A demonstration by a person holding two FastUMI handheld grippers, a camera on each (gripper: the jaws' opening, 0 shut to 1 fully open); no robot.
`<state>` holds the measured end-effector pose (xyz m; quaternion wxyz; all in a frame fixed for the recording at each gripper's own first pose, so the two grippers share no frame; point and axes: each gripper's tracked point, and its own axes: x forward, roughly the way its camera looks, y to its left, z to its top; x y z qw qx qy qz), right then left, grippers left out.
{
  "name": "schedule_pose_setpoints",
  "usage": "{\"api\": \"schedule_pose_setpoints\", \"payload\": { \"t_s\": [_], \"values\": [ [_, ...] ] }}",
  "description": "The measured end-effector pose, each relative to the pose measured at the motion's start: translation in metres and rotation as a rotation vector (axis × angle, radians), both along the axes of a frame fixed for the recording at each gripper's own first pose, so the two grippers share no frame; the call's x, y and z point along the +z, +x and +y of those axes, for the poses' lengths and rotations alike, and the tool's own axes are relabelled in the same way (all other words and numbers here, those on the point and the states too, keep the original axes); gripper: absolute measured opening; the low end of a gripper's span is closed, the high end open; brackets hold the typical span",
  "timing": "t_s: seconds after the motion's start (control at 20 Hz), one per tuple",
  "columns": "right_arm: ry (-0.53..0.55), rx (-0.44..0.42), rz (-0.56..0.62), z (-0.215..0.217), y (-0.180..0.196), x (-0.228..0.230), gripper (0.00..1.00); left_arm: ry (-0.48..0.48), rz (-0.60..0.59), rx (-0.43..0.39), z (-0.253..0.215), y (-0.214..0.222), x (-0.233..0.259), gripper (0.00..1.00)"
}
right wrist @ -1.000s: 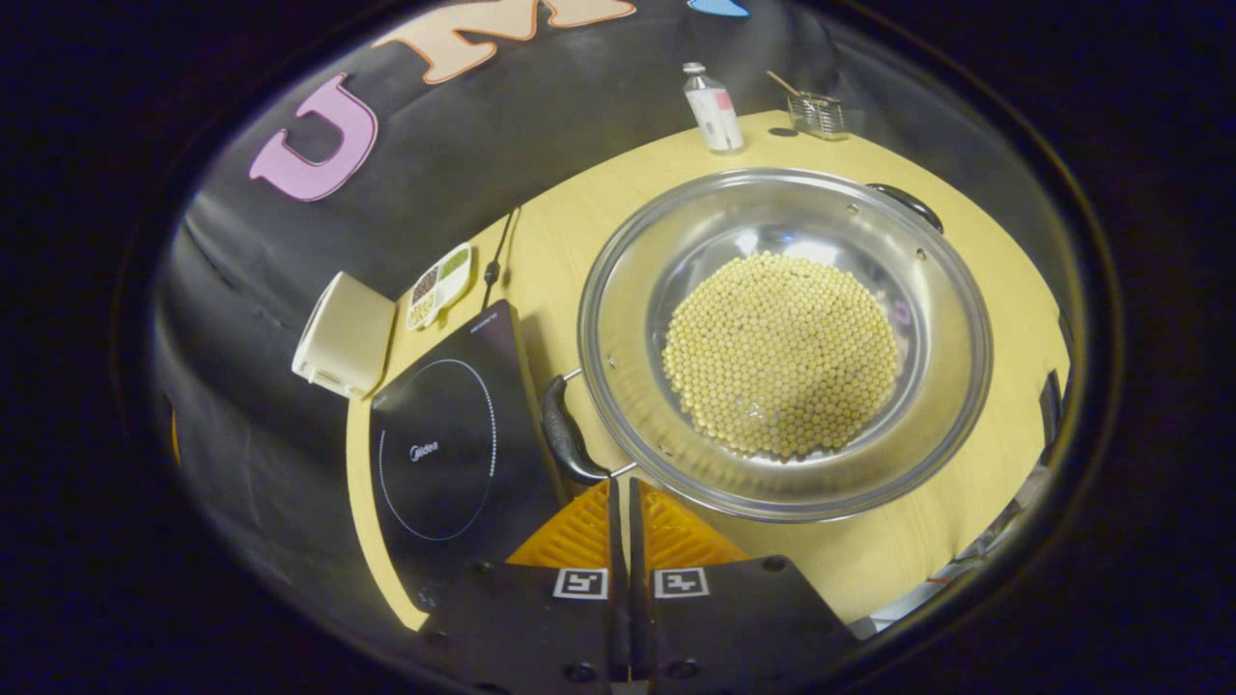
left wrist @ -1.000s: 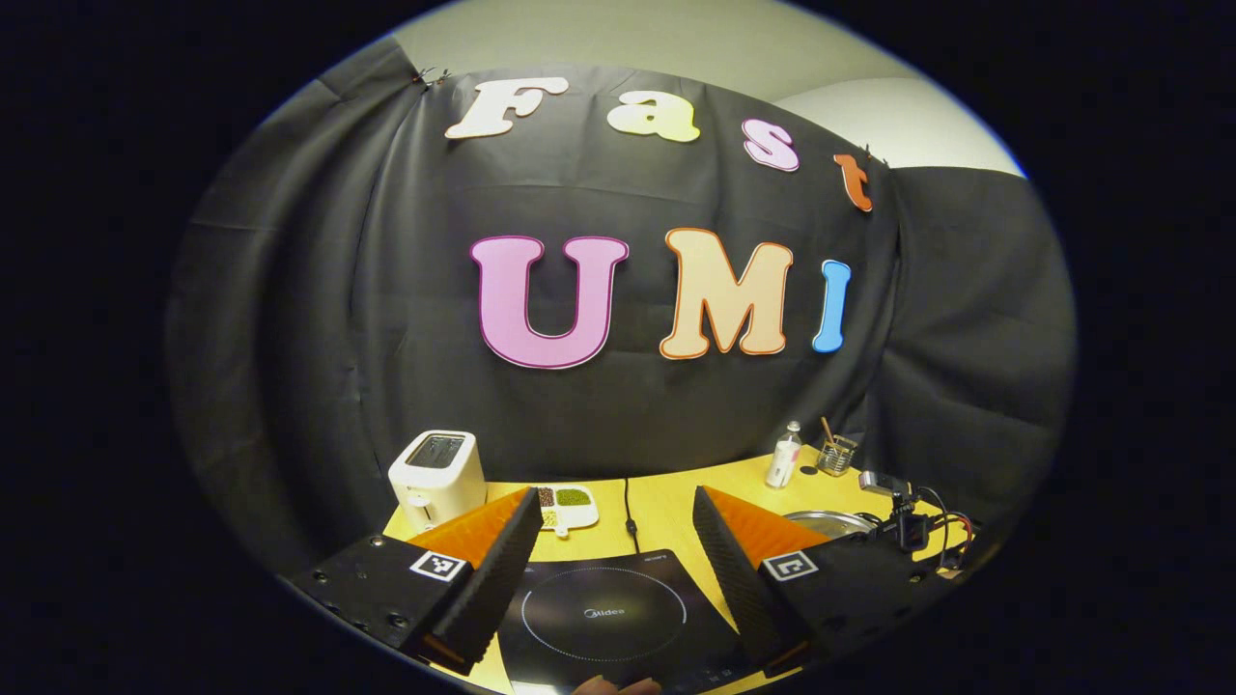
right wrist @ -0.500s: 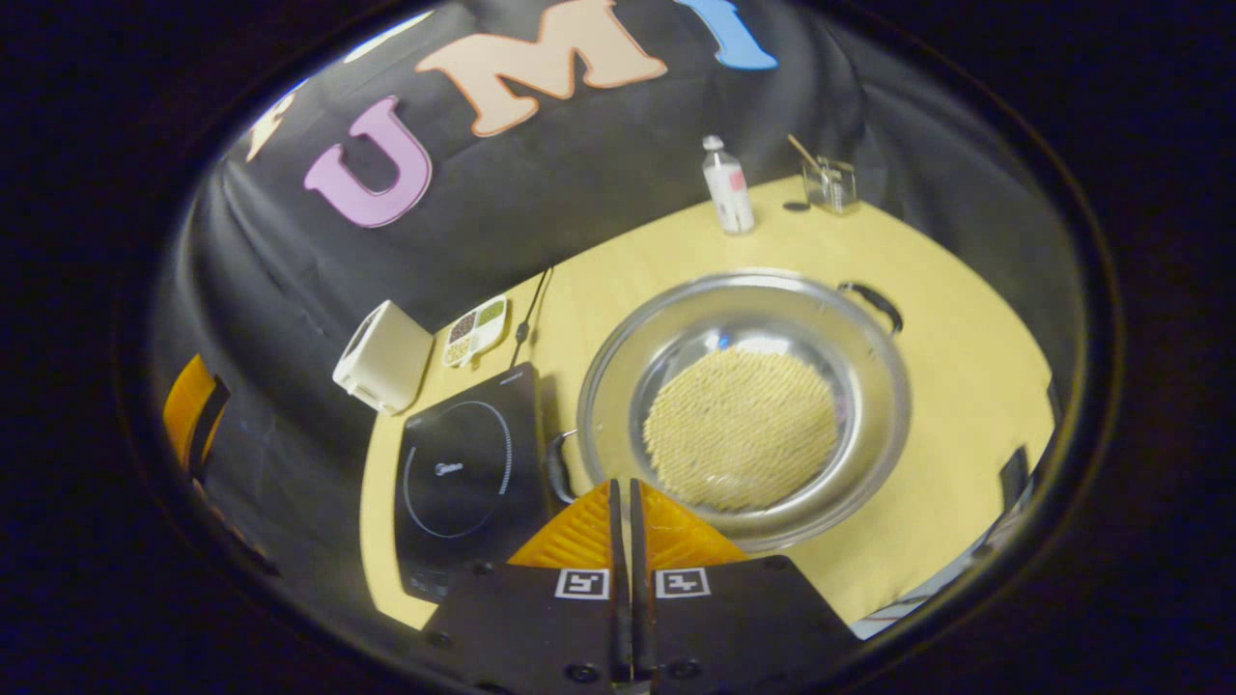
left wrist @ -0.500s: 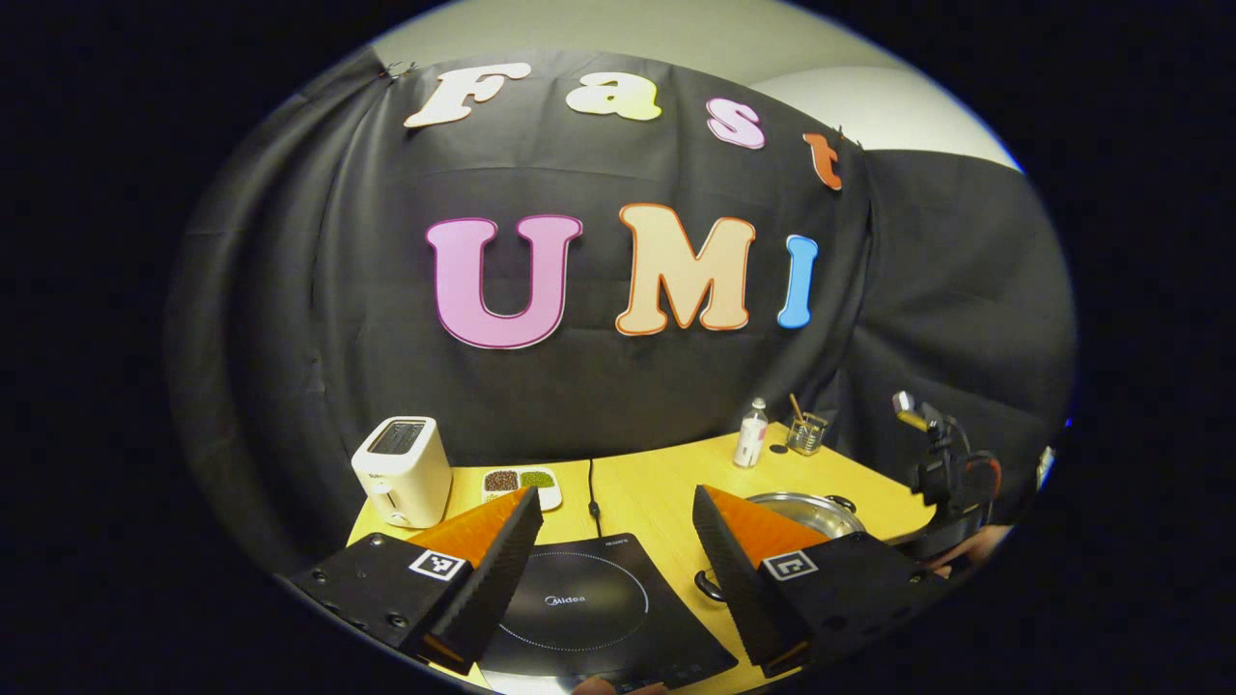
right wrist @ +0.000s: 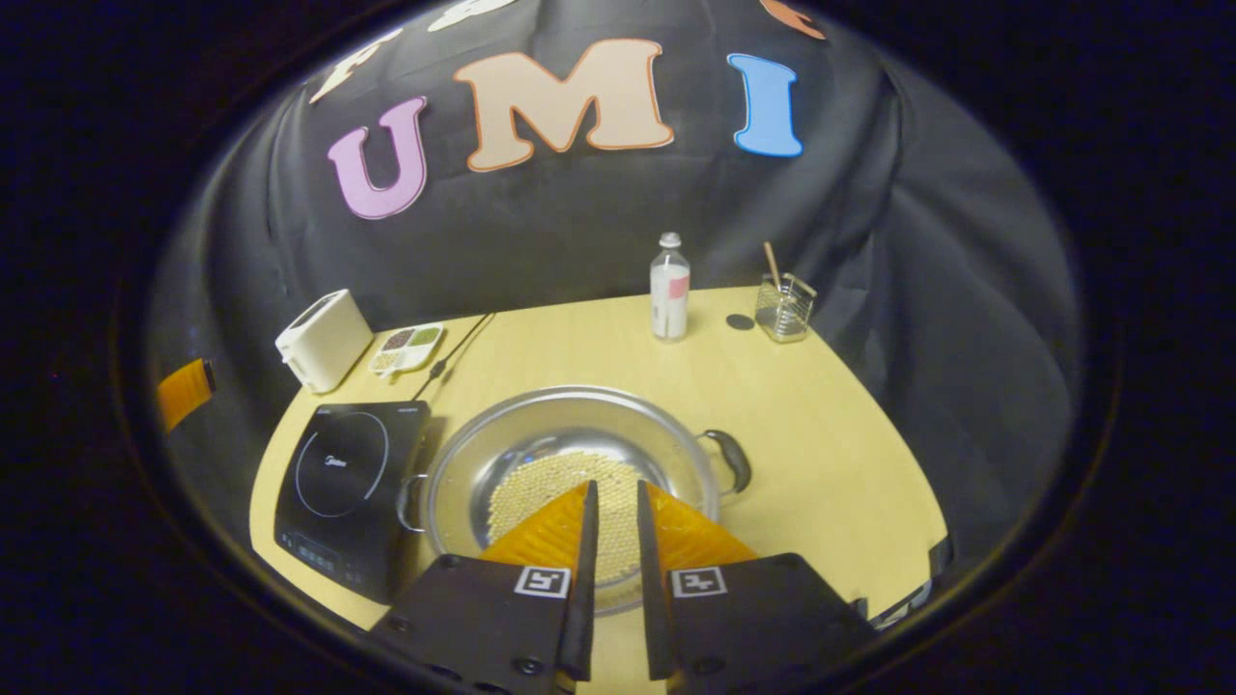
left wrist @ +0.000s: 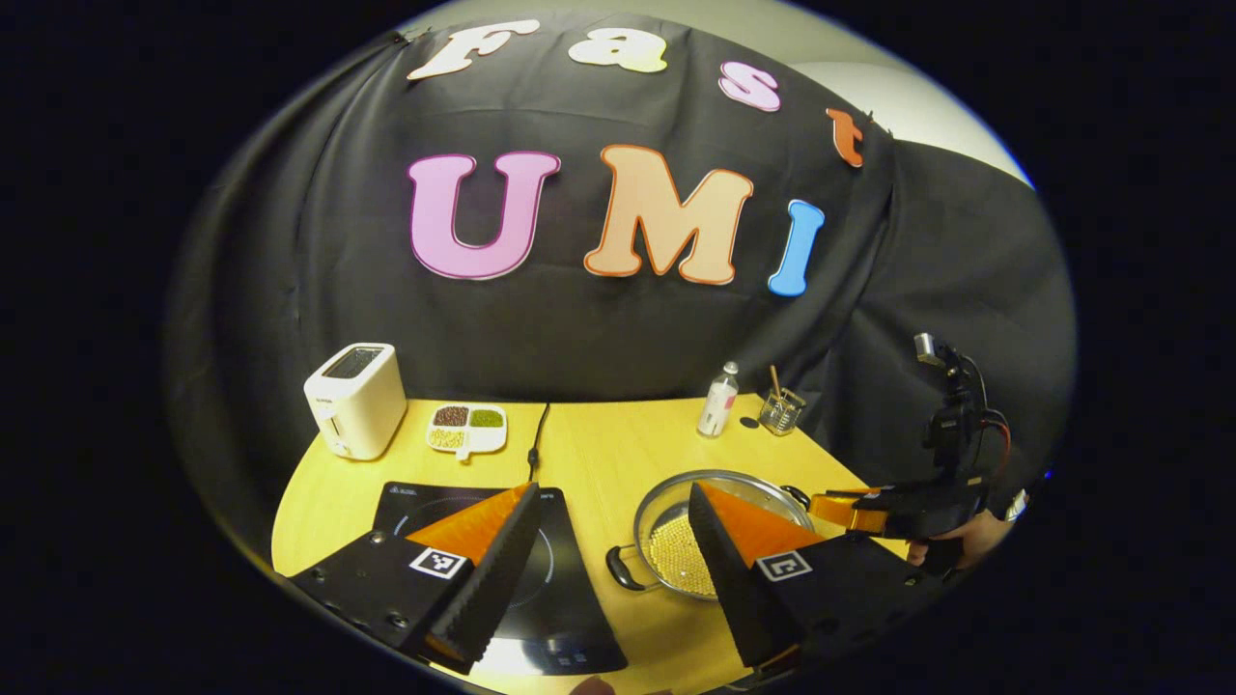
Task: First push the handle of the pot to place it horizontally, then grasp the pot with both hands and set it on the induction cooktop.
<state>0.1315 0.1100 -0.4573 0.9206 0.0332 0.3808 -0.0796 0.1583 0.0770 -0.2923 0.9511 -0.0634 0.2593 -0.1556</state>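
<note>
Right gripper [right wrist: 611, 502] backed off the pot [right wrist: 570, 458], fingers barely parted; its handles now run left-right beside the cooktop [right wrist: 343, 478]. Left gripper [left wrist: 608, 512] spread wide.

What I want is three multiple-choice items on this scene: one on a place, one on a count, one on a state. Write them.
1. Where does the pot stand?
A. on the table, beside the cooktop
B. on a shelf
C. in a sink

2. How many handles does the pot have?
A. one
B. two
C. four

3. How is the left gripper?
A. shut on the pot
B. shut on a spoon
C. open, holding nothing

Key: 1 A, the pot rests on bare wood next to the cooktop. 2 B, one handle shows on each side. 3 C, its fingers stand wide apart with nothing between them.
</note>
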Motion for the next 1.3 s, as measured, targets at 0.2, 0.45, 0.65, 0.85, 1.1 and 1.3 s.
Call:
{"api": "schedule_pose_setpoints", "payload": {
  "t_s": [0.2, 0.45, 0.65, 0.85, 1.1, 1.3],
  "values": [
    [-0.048, 0.077, -0.004, -0.036, 0.008, -0.01, 0.48, 0.044, 0.053, 0.04, -0.031, -0.001, -0.023, 0.94],
    [-0.014, 0.161, -0.015, -0.047, 0.024, -0.029, 0.72, 0.071, 0.156, 0.11, -0.059, -0.01, -0.06, 0.93],
    [0.024, 0.166, 0.018, -0.054, 0.032, -0.053, 0.73, 0.085, 0.25, 0.139, -0.063, -0.01, -0.095, 0.93],
    [0.048, 0.152, 0.053, -0.067, 0.037, -0.071, 0.73, 0.065, 0.332, 0.184, -0.061, -0.006, -0.125, 0.93],
    [0.063, 0.144, 0.106, -0.075, 0.042, -0.096, 0.73, 0.139, 0.399, 0.175, -0.052, -0.005, -0.162, 0.93],
    [0.084, 0.13, 0.152, -0.076, 0.046, -0.115, 0.72, 0.142, 0.452, 0.172, -0.051, 0.001, -0.185, 0.93]
  ]
}}
